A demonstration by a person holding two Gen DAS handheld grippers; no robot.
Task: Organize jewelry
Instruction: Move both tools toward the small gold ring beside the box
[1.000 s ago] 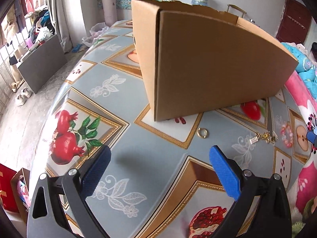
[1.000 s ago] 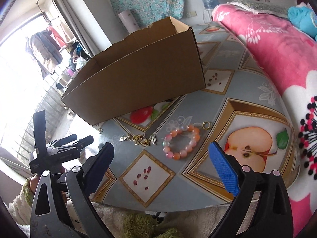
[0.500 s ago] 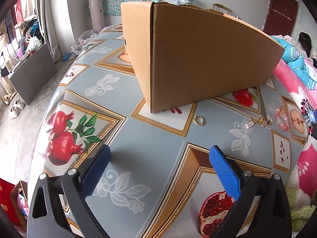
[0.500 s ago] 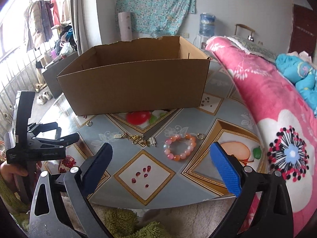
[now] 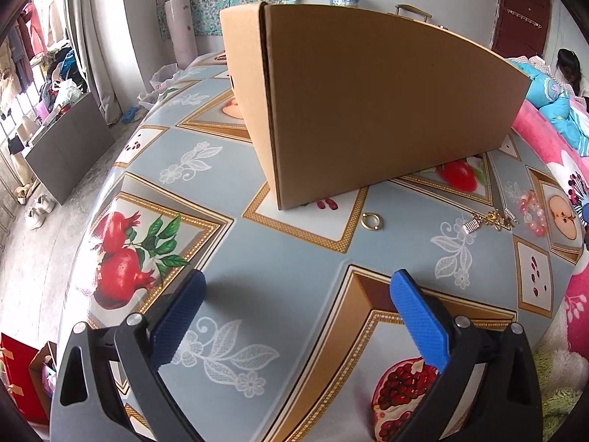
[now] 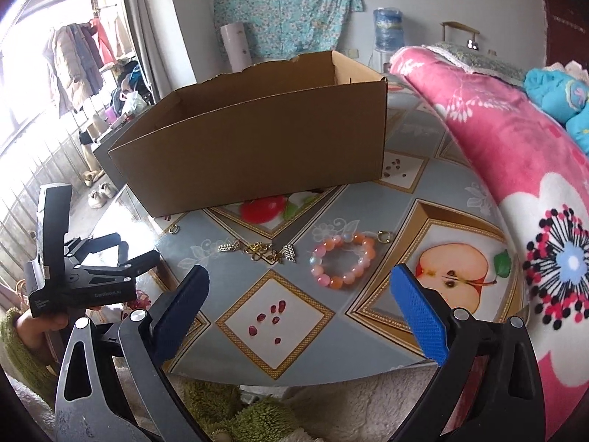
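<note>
Jewelry: bead bracelet [image 6: 344, 262], gold chain [image 6: 259, 250], ring [image 5: 371, 220] untouched on bench [image 5: 294, 269] before the cardboard box [image 6: 257, 154]. Both views steadied since a second ago. Left tool [image 5: 294, 316] and right tool [image 6: 300, 313] wide open, empty; likely lining up the first pick.

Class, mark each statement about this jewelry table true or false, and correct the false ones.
1. The cardboard box is open at the top. True.
2. The bead bracelet lies inside the box. False: it lies on the table in front of the box.
3. Both the left gripper and the right gripper are open and hold nothing. True.
4. A gold ring lies on the table near a box corner. True.
5. The bracelet beads are blue. False: they are pink and orange.
</note>
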